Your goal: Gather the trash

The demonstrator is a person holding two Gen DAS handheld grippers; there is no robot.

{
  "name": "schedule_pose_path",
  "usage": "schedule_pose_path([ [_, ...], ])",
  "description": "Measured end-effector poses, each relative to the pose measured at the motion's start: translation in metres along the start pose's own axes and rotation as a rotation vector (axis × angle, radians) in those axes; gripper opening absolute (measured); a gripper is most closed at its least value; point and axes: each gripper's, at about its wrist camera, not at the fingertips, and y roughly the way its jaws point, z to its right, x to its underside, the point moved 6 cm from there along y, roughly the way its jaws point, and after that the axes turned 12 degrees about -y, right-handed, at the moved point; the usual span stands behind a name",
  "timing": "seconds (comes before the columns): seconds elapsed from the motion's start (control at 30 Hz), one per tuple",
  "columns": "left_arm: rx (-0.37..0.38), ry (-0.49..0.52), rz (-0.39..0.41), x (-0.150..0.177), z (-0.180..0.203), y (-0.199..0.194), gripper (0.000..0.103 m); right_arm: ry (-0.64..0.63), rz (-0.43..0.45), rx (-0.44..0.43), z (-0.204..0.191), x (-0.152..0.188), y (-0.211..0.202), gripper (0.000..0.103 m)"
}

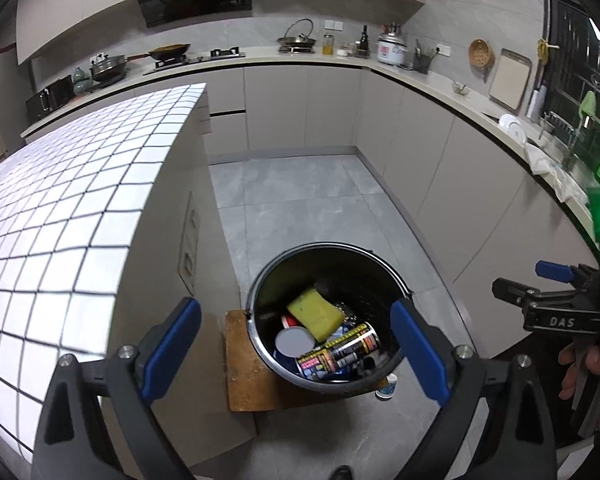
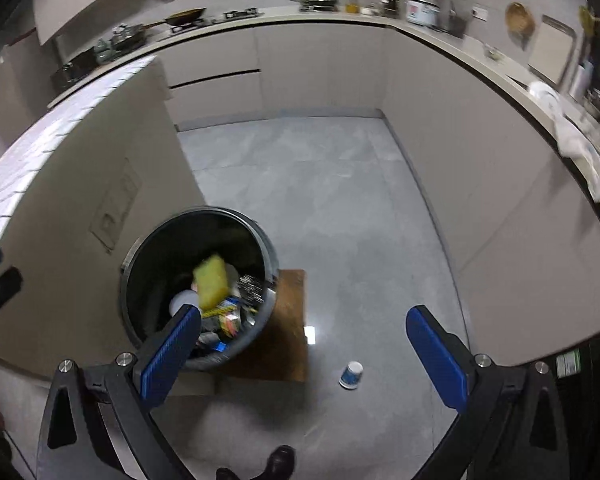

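Observation:
A round grey trash bin [image 1: 260, 344] stands on a wooden board [image 1: 244, 376] on the floor; it also shows in the right wrist view [image 2: 268, 256]. Inside lie a yellow sponge [image 1: 315, 313], a printed can [image 1: 340, 350] and other trash. The sponge [image 2: 211, 278] looks blurred in the right wrist view. A small blue and white paper cup [image 2: 351, 375] lies on the floor right of the board; it also shows in the left wrist view [image 1: 387, 388]. My left gripper [image 1: 296, 350] is open and empty above the bin. My right gripper [image 2: 304, 354] is open and empty, right of the bin.
A white tiled counter [image 1: 60, 208] stands to the left of the bin. Beige kitchen cabinets [image 1: 440, 152] run along the back and right. The right gripper's body [image 1: 560, 304] shows at the left wrist view's right edge. A shoe [image 2: 278, 462] is at the bottom.

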Motion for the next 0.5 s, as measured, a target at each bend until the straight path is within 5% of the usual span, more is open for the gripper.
schedule_pose_path([
  [0.17, 0.016, 0.002, 0.056, 0.010, 0.003, 0.005, 0.096, -0.007, -0.046, 0.020, 0.030, 0.036, 0.049, 0.103],
  [0.5, -0.104, -0.159, 0.255, 0.103, 0.000, 0.076, 0.097, 0.025, -0.241, -0.037, 0.100, 0.204, 0.300, 0.103],
])
